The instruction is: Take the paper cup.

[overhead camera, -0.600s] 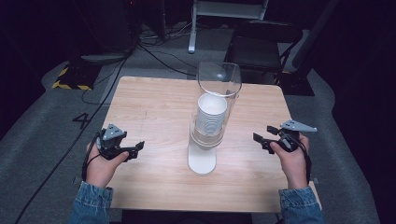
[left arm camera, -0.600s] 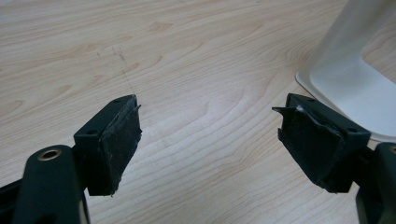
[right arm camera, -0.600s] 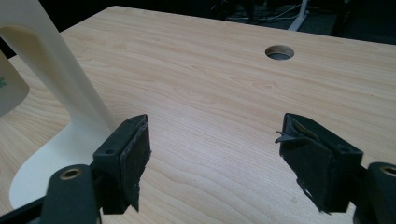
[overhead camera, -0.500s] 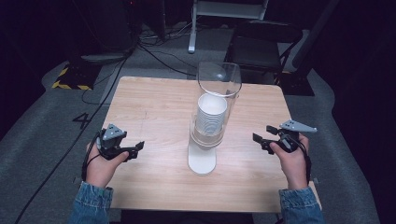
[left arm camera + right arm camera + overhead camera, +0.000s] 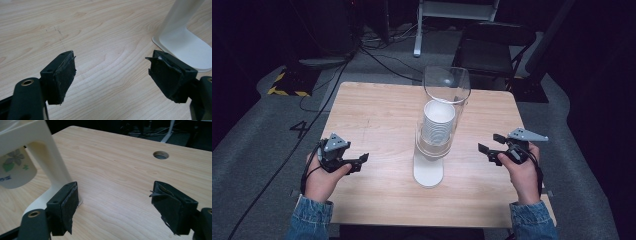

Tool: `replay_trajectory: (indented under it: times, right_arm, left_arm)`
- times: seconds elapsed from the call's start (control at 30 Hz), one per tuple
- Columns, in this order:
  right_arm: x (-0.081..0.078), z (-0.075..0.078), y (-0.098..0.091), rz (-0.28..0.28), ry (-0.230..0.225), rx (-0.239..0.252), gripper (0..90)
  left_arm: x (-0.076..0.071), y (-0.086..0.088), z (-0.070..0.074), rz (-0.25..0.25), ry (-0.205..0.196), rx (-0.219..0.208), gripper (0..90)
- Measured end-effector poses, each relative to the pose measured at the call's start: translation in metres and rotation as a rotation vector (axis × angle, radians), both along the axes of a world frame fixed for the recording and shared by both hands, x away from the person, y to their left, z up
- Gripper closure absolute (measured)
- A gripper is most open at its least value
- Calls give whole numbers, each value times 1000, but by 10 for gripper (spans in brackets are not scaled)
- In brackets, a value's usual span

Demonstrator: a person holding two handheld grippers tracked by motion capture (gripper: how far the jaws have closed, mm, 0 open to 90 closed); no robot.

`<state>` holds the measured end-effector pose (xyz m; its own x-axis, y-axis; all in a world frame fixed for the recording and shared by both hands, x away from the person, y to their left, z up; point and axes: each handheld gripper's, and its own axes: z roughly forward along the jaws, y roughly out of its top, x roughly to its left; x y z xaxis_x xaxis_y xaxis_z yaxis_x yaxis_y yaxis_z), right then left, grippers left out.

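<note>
A: Where is the clear plastic cup dispenser (image 5: 438, 125) on its white stand?

B: Mid-table, nearer the front edge, paper cups (image 5: 438, 122) stacked inside.

A: Which step?

B: Seemingly none begun. The left gripper (image 5: 357, 162) and right gripper (image 5: 488, 150) sit wide-fingered, empty, near the side edges of the smooth wooden table (image 5: 377, 120). Next probably means reaching inward.

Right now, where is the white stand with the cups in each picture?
High view: the white cup stand is in the middle of the table, between the two grippers.
Left gripper view: its white foot sits at the upper right, past the right jaw.
Right gripper view: its white leg rises at the upper left, behind the left jaw.
Shared landmark: the light wooden tabletop under the stand.
</note>
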<state>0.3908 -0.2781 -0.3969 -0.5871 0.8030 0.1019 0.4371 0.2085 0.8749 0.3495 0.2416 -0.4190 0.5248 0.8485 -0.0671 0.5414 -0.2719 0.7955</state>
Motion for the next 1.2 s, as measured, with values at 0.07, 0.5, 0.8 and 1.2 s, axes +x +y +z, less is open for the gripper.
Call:
replay_trajectory:
  times: [0.07, 0.5, 0.8, 1.2]
  right_arm:
    - [-3, -1, 13, 54, 14, 4, 222]
    - [-14, 0, 62, 246, 2, 20, 177]
    - [-16, -4, 91, 345, -13, 31, 162]
    - [-14, -20, 124, 385, -59, 75, 158]
  left_arm:
    - [0, 0, 0, 1, -1, 0, 211]
    - [-1, -1, -6, 1, 18, 7, 211]
    - [-3, -2, -10, -9, 11, 4, 203]
    - [-4, -2, -13, -7, 23, 3, 203]
